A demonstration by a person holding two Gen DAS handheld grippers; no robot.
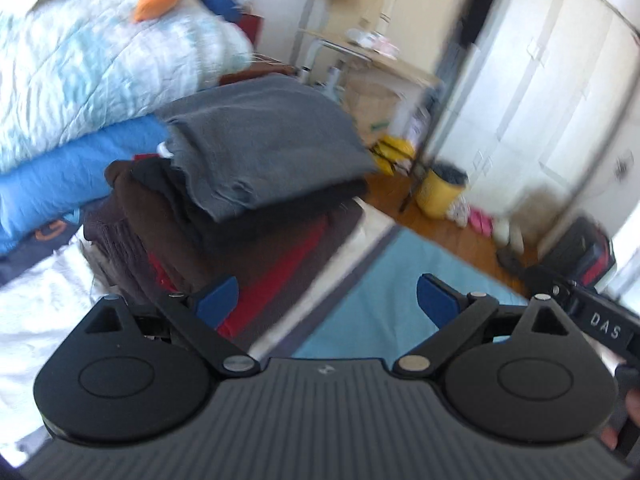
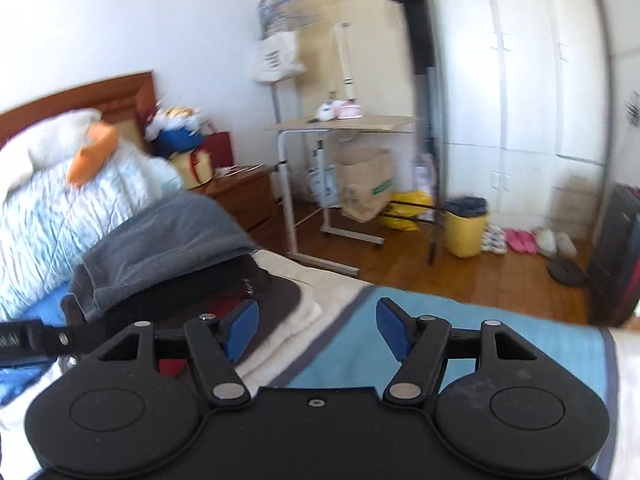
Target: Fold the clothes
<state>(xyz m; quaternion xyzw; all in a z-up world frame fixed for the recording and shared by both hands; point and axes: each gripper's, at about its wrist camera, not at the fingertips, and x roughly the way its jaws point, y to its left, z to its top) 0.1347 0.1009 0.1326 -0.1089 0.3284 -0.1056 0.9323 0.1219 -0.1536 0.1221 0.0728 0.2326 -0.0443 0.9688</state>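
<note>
A stack of folded clothes lies on the bed, with a grey folded garment on top and black, brown and red layers beneath. My left gripper hovers in front of the stack, its blue pads wide apart with nothing between them. In the right wrist view the same grey garment tops the pile at the left. My right gripper is open above a light blue sheet, holding nothing. Part of the right gripper shows at the left view's right edge.
A pale blue quilt and a blue pillow are piled behind the stack. Beyond the bed edge are a wooden floor, a yellow bin, a rolling side table, shoes, a dark suitcase and white wardrobes.
</note>
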